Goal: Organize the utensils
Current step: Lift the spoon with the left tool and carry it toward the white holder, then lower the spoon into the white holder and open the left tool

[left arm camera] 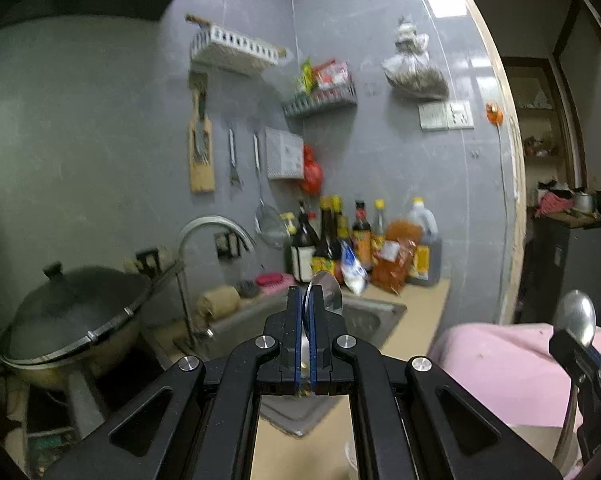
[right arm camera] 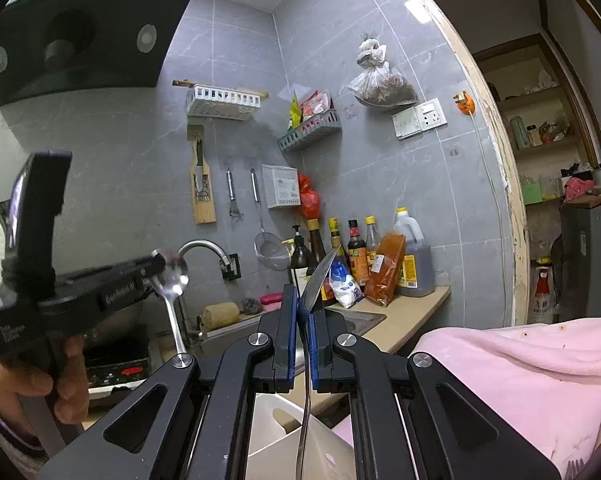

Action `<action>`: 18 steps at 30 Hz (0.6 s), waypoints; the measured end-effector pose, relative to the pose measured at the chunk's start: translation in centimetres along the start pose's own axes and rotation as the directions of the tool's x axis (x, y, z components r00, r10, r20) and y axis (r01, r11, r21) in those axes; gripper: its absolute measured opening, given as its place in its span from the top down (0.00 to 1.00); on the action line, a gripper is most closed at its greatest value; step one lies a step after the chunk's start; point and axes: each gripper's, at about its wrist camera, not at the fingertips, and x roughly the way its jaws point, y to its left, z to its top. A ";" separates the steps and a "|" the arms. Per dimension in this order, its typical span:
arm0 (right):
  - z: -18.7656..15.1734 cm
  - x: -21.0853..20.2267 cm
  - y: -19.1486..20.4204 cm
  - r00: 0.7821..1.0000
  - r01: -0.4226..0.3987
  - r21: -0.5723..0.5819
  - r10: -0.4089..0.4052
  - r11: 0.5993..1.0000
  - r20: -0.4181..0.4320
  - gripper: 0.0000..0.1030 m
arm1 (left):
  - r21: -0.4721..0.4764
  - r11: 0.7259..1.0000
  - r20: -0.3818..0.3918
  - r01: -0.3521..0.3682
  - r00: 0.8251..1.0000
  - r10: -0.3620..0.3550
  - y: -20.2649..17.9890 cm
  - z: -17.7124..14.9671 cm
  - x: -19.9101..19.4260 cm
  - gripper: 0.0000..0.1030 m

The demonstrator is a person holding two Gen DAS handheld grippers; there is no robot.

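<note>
"九秋" on white bottle (right arm camera: 543, 289).

Left gripper (left arm camera: 307, 300): pointing roughly level, jaws closed tight on a spoon (left arm camera: 327, 292) with its bowl up. Bare hand (right arm camera: 40, 384) wraps its handle from below. Right gripper (right arm camera: 305, 304): level, alongside the left one, jaws clamped on a second spoon (right arm camera: 315, 284), also upright.

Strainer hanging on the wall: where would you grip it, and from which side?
Grip the strainer by its handle, mid-length, coming straight at the wall, jaws left and right of it. The handle hangs vertical, thin and clear; the mesh bowl is wide and crowded by bottles.
</note>
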 end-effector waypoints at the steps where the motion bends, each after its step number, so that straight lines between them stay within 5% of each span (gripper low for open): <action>1: 0.0 0.0 0.0 1.000 0.000 0.001 0.000 1.000 0.002 0.97 | 0.005 1.000 0.006 -0.004 1.000 0.004 0.0 0.1 -0.1 0.99; 8: 0.0 0.0 0.2 1.000 0.014 -0.010 -0.013 1.000 0.021 0.97 | 0.078 0.995 0.018 -0.061 0.998 0.060 -0.9 -0.7 0.5 0.99; 14: -0.6 0.2 0.5 1.000 0.031 -0.048 -0.031 0.998 0.004 0.97 | 0.080 0.997 -0.064 -0.002 0.998 0.007 -1.5 -2.4 1.7 0.98; 18: -0.8 -0.2 0.4 0.999 0.034 -0.074 -0.036 0.997 -0.029 0.96 | 0.011 0.992 -0.151 0.127 0.981 -0.124 -0.9 -3.1 2.2 0.96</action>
